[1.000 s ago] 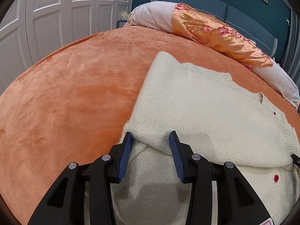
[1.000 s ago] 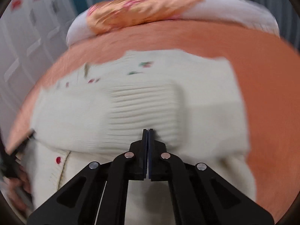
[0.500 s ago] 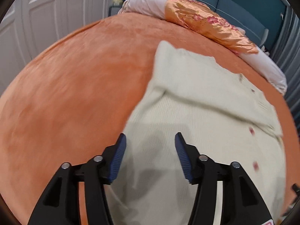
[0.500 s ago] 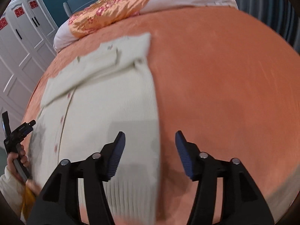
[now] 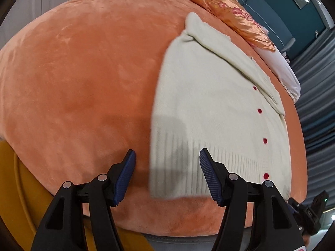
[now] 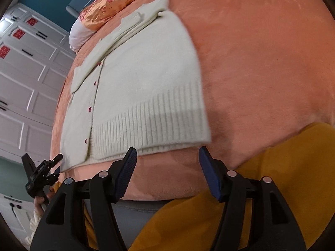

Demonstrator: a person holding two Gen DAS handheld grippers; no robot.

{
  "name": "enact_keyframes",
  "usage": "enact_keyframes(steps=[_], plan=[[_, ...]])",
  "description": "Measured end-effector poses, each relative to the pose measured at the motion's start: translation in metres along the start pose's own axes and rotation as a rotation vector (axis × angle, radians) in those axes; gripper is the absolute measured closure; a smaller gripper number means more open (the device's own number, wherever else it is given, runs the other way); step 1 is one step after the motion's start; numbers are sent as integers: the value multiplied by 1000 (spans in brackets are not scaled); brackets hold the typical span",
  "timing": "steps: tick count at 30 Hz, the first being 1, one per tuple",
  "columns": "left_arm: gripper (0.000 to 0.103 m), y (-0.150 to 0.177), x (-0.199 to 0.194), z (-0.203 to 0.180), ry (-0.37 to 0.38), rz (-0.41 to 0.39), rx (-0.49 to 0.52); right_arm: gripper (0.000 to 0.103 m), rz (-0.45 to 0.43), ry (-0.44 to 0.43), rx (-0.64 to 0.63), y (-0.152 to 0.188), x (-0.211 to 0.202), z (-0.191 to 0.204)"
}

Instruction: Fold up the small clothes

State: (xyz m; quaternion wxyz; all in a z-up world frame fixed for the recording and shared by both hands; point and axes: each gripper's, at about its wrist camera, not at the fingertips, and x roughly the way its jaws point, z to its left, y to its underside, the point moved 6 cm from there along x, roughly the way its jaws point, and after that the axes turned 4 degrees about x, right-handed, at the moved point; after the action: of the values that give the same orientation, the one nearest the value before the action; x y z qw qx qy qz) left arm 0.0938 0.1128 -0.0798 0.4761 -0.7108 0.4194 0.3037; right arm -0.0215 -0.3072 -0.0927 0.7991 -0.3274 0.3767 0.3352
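Note:
A cream knit cardigan (image 5: 209, 104) with red buttons lies flat on the orange bed cover, both sleeves folded across its chest; it also shows in the right wrist view (image 6: 142, 83). My left gripper (image 5: 166, 163) is open and empty, hovering at the ribbed hem's left corner near the bed's front edge. My right gripper (image 6: 167, 161) is open and empty, just in front of the hem's right corner. The left gripper also shows in the right wrist view (image 6: 45, 170), at the hem's other end.
The orange bed cover (image 5: 83, 73) spreads wide on both sides of the cardigan. An orange floral pillow (image 5: 234, 14) and a white pillow (image 5: 280, 67) lie at the head. White wardrobe doors (image 6: 25, 73) stand on the left. Mustard-yellow clothing (image 6: 272, 177) is below the bed edge.
Both grippers have pulled back from the sleeves to the hem at the bed's front edge. The right gripper opened, leaving the right sleeve folded across the chest.

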Motion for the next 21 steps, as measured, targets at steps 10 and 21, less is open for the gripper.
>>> enact_keyframes(steps=[10,21], plan=[[60,-5,5,-9,36,4,11,46,-51,-55,44,-7,7,3],[95,-19,-23,-37,59,-41,103,96,-164,-37,-57,-11,-15,29]])
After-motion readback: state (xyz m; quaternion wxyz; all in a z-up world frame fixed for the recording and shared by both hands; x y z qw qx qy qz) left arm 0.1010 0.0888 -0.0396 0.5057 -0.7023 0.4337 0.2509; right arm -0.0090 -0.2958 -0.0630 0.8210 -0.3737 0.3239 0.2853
